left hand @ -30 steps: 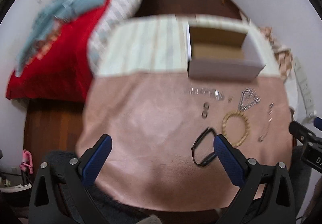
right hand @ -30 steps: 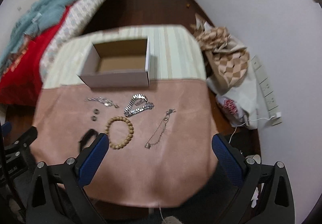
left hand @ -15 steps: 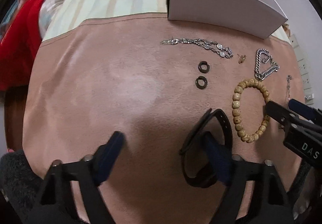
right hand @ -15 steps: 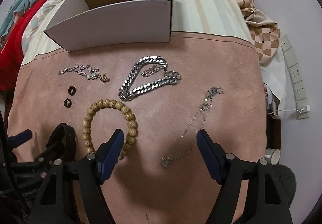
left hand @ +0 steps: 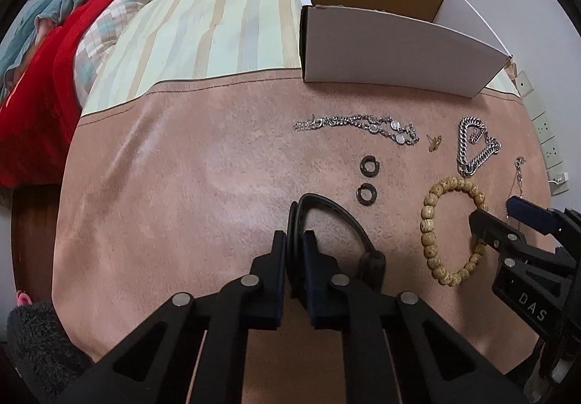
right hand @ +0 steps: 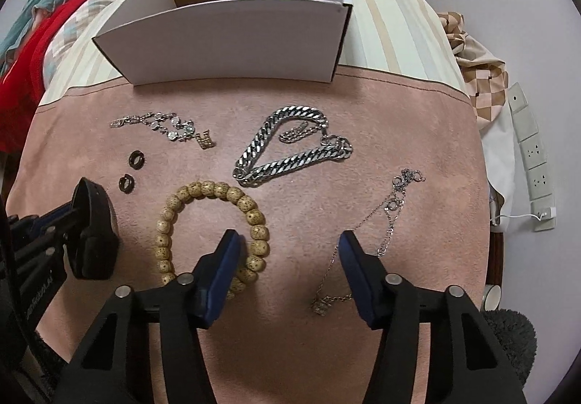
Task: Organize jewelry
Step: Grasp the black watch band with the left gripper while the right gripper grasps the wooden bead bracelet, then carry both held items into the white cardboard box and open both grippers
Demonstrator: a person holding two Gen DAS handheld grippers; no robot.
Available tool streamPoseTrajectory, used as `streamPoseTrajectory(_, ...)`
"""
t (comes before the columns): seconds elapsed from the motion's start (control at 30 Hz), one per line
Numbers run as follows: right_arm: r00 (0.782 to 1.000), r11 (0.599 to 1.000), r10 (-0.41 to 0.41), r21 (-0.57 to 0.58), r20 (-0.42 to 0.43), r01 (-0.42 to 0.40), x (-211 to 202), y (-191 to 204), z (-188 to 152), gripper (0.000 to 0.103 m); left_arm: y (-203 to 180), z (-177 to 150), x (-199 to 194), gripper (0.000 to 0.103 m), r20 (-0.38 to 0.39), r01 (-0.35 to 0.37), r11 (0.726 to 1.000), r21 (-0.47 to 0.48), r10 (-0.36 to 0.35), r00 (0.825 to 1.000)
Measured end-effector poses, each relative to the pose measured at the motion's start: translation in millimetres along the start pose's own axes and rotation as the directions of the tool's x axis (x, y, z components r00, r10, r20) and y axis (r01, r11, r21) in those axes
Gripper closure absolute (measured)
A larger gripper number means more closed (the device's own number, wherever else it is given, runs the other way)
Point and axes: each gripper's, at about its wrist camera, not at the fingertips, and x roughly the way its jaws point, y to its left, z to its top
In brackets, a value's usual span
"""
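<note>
Pink surface (left hand: 163, 186), bed (left hand: 54, 22) beyond. Left jaws pinching black band (left hand: 326, 211). Right jaws spread, bead bracelet (right hand: 218, 193) beside left one.

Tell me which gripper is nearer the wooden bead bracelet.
Right. The right gripper hangs open with one finger over the wooden bead bracelet; the left gripper is off to its left, shut on the black band.

- Tabletop (left hand: 181, 168) cover: dusty pink; far part striped cream, tan and grey.
- Box (right hand: 232, 40): white outside, brown cardboard inside.
- Bead bracelet (right hand: 203, 222): tan, dark-speckled.
- Curb chain (right hand: 290, 149): silver.
- Band (left hand: 326, 215) and two rings (left hand: 368, 178): black.
- Tongs: black frames, blue pads (right hand: 225, 269).
- Bedding (left hand: 54, 22): red, teal, checked.
</note>
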Motion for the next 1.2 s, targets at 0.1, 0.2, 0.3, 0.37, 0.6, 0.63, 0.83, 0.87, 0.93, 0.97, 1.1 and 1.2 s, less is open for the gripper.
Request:
streamPoseTrajectory(0.1,1.0,1.0,0.004,-0.013,0.008,-0.003,-3,5,-1,0.07,-3,1,5,0.098,0.01,0.003,1.0,-0.001,-0.003,1.0)
streamPoseTrajectory(0.2,1.0,1.0,0.0,-0.014,0.016,0.0,-5,11,-1,0.094,-2,3,2,0.1,0.025,0.01,1.0,-0.004,-0.009,1.0)
streamPoseTrajectory(0.3,0.999,0.999,0.045,0.029,0.028,-0.046,-11,10,-4,0.094,1,8,-7,0.1,0.052,0.004,1.0,0.002,-0.004,0.999)
streamPoseTrajectory(0.37,0.996,0.997,0.066,0.046,0.055,-0.069,-21,9,-5,0.094,2,11,-16,0.1,0.072,0.009,1.0,0.005,-0.01,0.997)
streamPoseTrajectory(0.6,0.983,0.992,0.11,0.048,0.146,-0.118,-57,0,5,0.094,-1,28,-50,0.1,0.15,0.025,0.999,0.023,-0.028,0.988)
streamPoseTrajectory(0.63,0.981,0.991,0.115,0.047,0.159,-0.123,-64,0,7,0.094,-2,31,-56,0.1,0.162,0.032,0.999,0.026,-0.036,0.986)
streamPoseTrajectory(0.83,0.959,0.987,0.139,0.05,0.248,-0.156,-107,-14,33,0.094,-6,55,-84,0.1,0.215,0.06,0.998,0.031,-0.066,0.974)
streamPoseTrajectory(0.87,0.954,0.986,0.142,0.051,0.266,-0.161,-116,-18,40,0.094,-7,62,-89,0.1,0.224,0.067,0.997,0.034,-0.073,0.972)
streamPoseTrajectory(0.93,0.944,0.984,0.148,0.051,0.296,-0.17,-132,-26,54,0.094,-9,73,-97,0.1,0.239,0.077,0.996,0.036,-0.083,0.967)
streamPoseTrajectory(0.97,0.939,0.983,0.151,0.051,0.31,-0.174,-140,-30,62,0.094,-10,76,-99,0.1,0.244,0.079,0.996,0.035,-0.085,0.966)
streamPoseTrajectory(1.1,0.921,0.983,0.162,0.024,0.353,-0.182,-164,-37,97,0.094,-10,104,-104,0.1,0.26,0.096,0.995,0.037,-0.102,0.96)
streamPoseTrajectory(1.2,0.916,0.985,0.163,-0.003,0.367,-0.174,-169,-37,123,0.094,-9,125,-99,0.1,0.253,0.109,0.993,0.034,-0.115,0.961)
